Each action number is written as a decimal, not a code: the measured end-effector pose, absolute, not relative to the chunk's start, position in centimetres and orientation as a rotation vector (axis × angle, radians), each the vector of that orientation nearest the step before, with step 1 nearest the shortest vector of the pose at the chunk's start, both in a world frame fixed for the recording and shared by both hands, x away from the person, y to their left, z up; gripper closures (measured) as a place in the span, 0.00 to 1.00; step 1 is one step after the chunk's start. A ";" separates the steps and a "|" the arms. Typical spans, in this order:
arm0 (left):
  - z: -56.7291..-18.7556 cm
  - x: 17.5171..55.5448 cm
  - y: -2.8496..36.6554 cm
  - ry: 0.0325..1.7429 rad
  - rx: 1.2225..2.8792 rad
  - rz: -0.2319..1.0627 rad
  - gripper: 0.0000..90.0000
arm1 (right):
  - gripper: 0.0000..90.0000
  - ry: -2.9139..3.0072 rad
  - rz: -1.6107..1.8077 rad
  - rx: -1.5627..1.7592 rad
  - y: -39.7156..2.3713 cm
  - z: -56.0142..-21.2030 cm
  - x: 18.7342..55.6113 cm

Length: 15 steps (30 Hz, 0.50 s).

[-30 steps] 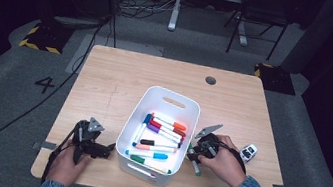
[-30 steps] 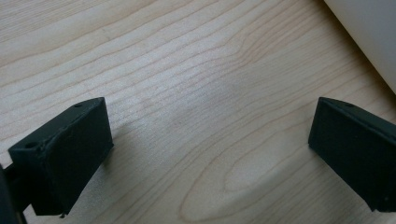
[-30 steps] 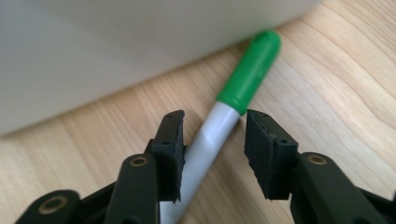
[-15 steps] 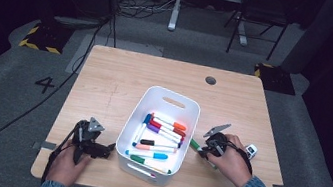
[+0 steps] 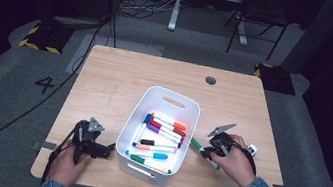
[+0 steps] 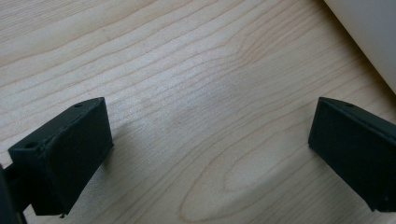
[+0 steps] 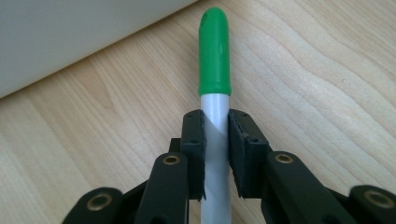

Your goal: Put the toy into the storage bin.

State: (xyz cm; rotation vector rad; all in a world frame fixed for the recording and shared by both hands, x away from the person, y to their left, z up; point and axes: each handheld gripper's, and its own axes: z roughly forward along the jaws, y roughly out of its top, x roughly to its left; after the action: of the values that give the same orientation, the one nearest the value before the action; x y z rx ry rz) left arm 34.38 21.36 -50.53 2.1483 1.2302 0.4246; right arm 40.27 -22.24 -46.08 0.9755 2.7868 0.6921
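White bin (image 5: 187, 108) w/ markers (image 5: 162, 132) just beside green-capped marker (image 7: 215, 70), clamped in right gripper (image 7: 215, 122) jaws, just closed. Left gripper (image 6: 205, 140) jaws wide apart, holding nothing. Pale wood bench (image 5: 121, 76), grey floor (image 5: 10, 79), dark room.

Light wood table (image 5: 121, 81); white bin (image 5: 135, 126) near front edge; small white object (image 5: 252, 149) right.

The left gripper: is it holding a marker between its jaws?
No, the left gripper has its jaws wide apart, with bare wooden table between them.
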 end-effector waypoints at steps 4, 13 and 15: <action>-50.5 34.4 21.4 1.229 2.148 0.425 0.00 | 0.86 2.782 0.708 0.962 -22.6 -45.2 40.1; -50.5 34.4 21.4 1.230 2.149 0.424 0.00 | 0.86 2.774 0.792 0.923 -23.4 -42.4 39.0; -50.5 34.4 21.4 1.230 2.148 0.424 0.00 | 0.86 2.772 0.806 0.919 -23.4 -41.8 38.8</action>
State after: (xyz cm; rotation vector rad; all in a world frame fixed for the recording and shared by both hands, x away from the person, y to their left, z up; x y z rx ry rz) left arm 34.38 21.36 -50.53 2.1481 1.2303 0.4242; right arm 38.76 -23.43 -41.75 0.9192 2.7721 0.8061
